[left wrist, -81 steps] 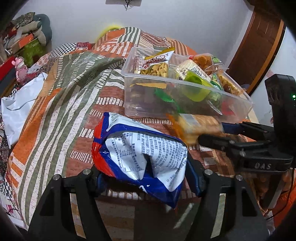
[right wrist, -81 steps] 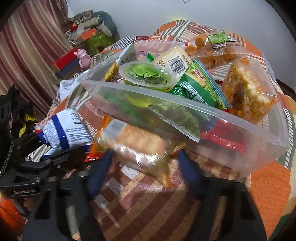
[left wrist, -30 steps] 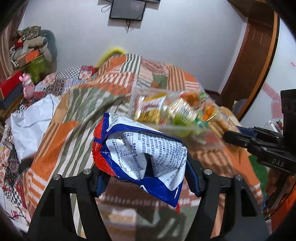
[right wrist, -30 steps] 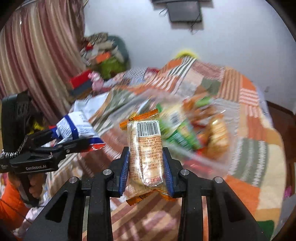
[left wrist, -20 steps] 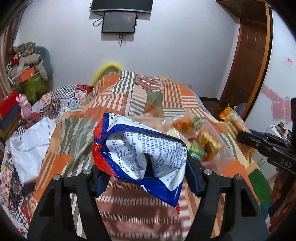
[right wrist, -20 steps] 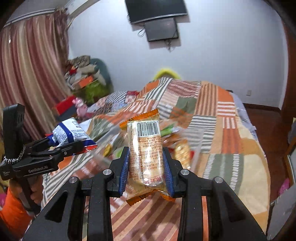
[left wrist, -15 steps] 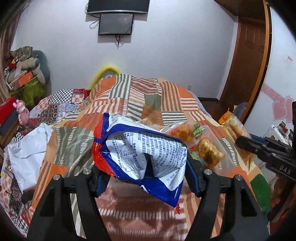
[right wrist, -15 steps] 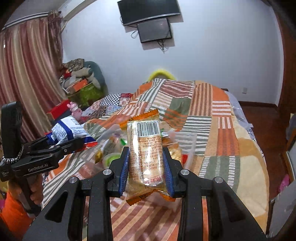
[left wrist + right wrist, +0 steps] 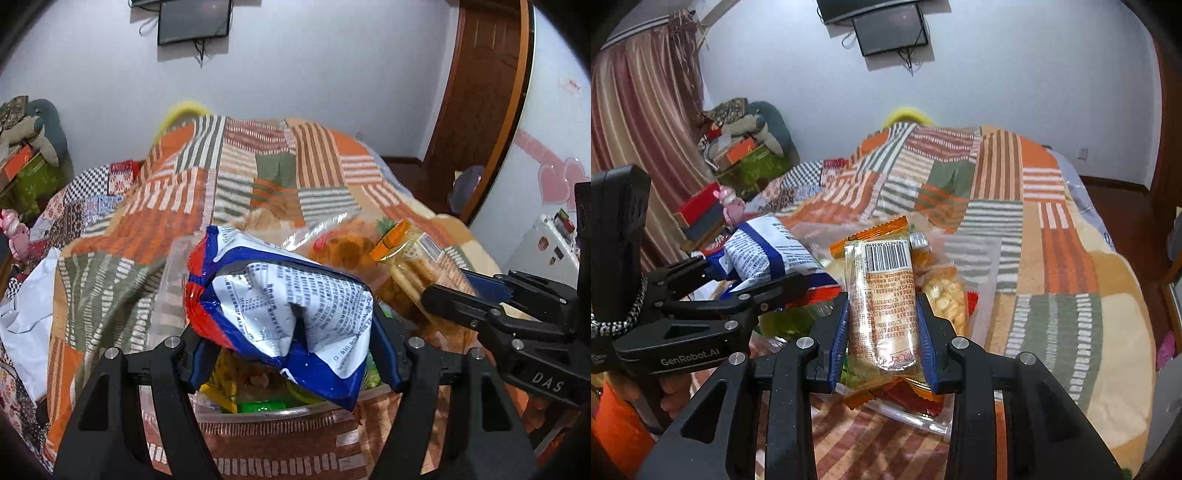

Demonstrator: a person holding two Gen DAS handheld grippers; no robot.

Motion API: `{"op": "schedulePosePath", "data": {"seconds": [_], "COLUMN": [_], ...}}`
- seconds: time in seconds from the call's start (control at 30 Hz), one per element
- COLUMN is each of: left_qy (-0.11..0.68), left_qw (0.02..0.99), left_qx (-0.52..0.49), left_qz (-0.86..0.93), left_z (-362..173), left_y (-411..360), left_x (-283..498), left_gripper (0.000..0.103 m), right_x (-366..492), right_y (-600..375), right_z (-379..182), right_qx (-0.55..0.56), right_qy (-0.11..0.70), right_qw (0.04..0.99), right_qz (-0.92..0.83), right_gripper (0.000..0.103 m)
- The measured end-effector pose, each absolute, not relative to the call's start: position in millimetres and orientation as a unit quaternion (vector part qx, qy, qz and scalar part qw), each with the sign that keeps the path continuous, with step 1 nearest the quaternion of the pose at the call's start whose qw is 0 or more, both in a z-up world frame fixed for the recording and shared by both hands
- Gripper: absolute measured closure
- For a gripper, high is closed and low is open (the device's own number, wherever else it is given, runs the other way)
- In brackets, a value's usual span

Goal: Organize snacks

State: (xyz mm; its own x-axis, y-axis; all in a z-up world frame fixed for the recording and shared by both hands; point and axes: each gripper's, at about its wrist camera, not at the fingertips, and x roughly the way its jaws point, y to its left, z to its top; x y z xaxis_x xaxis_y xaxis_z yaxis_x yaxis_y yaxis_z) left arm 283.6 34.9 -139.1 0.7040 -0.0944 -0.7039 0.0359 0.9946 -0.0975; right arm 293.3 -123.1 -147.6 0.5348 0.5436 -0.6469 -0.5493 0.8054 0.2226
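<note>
Both grippers have come back down over the clear box (image 9: 280, 411) on the bed (image 9: 1052, 258). Left gripper (image 9: 291, 354) squeezes the blue bag (image 9: 280, 306); right gripper (image 9: 882, 345) squeezes the orange packet (image 9: 882, 306). Box looks full, maybe, so dropped snacks could slide off.
</note>
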Motion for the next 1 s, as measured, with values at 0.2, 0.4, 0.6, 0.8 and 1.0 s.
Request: {"op": "schedulePosePath", "data": {"seconds": [0.2, 0.4, 0.6, 0.8, 1.0], "left_qy": [0.378, 0.355, 0.314, 0.255, 0.201], "left_qw": [0.924, 0.932, 0.945, 0.963, 0.977], "left_qx": [-0.05, -0.066, -0.085, -0.082, -0.072], "left_qz": [-0.027, -0.021, -0.021, -0.018, -0.021], "left_z": [-139.0, -117.8, -84.2, -40.6, -4.3], "left_y": [38.2, 45.5, 52.6, 50.5, 41.0], "left_x": [280.3, 262.0, 228.7, 184.5, 137.9], "left_gripper": [0.024, 0.021, 0.021, 0.021, 0.02], "right_x": [293.7, 279.7, 255.9, 214.8, 174.9], "right_y": [-127.4, -135.8, -150.7, -167.0, -175.2], "right_z": [-151.1, -131.9, -97.8, -53.3, -20.1], "right_qx": [0.001, -0.001, 0.0, 0.015, 0.015], "right_qy": [0.382, 0.358, 0.321, 0.267, 0.213], "right_qw": [0.873, 0.886, 0.901, 0.919, 0.937], "right_qz": [0.301, 0.294, 0.291, 0.289, 0.275], "right_gripper": [0.064, 0.055, 0.054, 0.037, 0.027]}}
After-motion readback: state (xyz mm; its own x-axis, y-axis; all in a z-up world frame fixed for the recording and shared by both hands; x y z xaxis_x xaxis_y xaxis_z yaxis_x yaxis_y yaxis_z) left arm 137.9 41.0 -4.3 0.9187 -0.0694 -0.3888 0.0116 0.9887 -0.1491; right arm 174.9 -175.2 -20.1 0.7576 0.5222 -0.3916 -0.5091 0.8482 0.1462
